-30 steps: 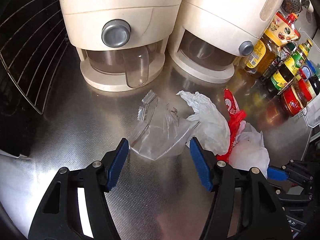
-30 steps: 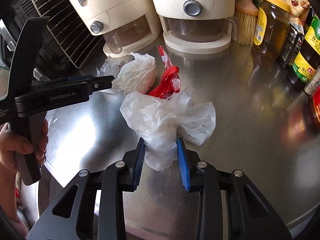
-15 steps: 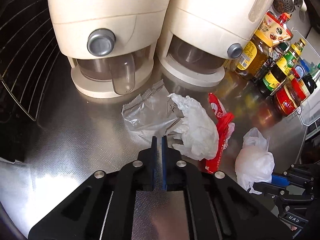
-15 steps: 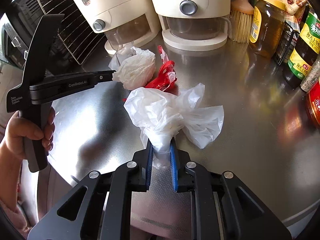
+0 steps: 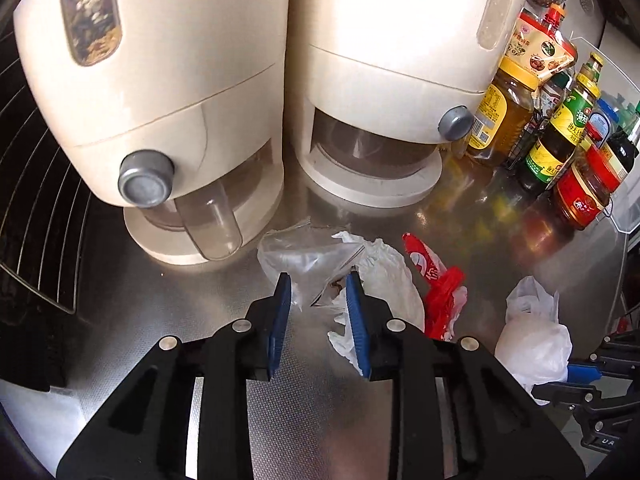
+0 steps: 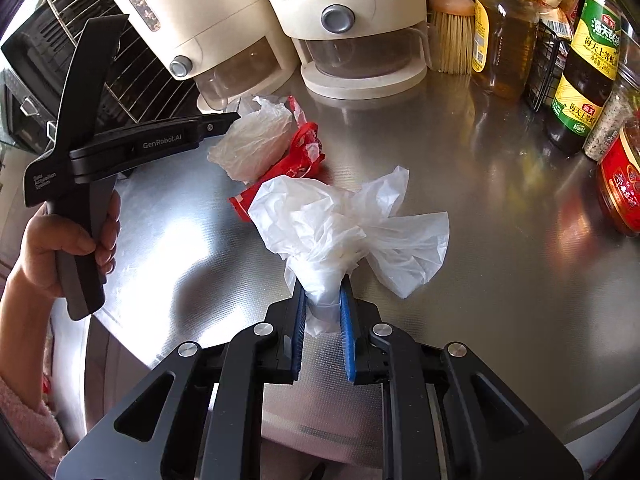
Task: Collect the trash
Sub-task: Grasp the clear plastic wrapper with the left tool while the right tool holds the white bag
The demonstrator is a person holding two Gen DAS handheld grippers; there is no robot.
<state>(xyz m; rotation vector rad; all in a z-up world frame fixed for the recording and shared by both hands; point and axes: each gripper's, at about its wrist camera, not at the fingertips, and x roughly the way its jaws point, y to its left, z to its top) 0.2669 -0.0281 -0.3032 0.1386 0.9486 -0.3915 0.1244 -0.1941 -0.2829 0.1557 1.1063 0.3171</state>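
Note:
On the steel counter lie a clear plastic wrapper (image 5: 304,258), a crumpled white wrapper (image 5: 390,280) and a red wrapper (image 5: 434,284). My left gripper (image 5: 318,284) is partly open, with its blue pads either side of the clear wrapper's near edge. My right gripper (image 6: 323,286) is shut on the neck of a white plastic bag (image 6: 340,224) and holds it just above the counter. The bag also shows at the right of the left wrist view (image 5: 534,336). In the right wrist view the left gripper (image 6: 230,120) reaches to the white wrapper (image 6: 256,140) beside the red wrapper (image 6: 298,160).
Two cream dispensers (image 5: 192,92) (image 5: 396,80) stand at the back. Bottles and jars (image 5: 560,144) crowd the right side, with a brush (image 6: 452,32) behind. A wire rack (image 5: 36,216) is at the left. The counter edge (image 6: 560,412) is near me.
My left gripper shut half a second ago and has now opened part way around the clear wrapper, closer to the dispensers. My right gripper closed tighter on the bag's neck and lifted it slightly.

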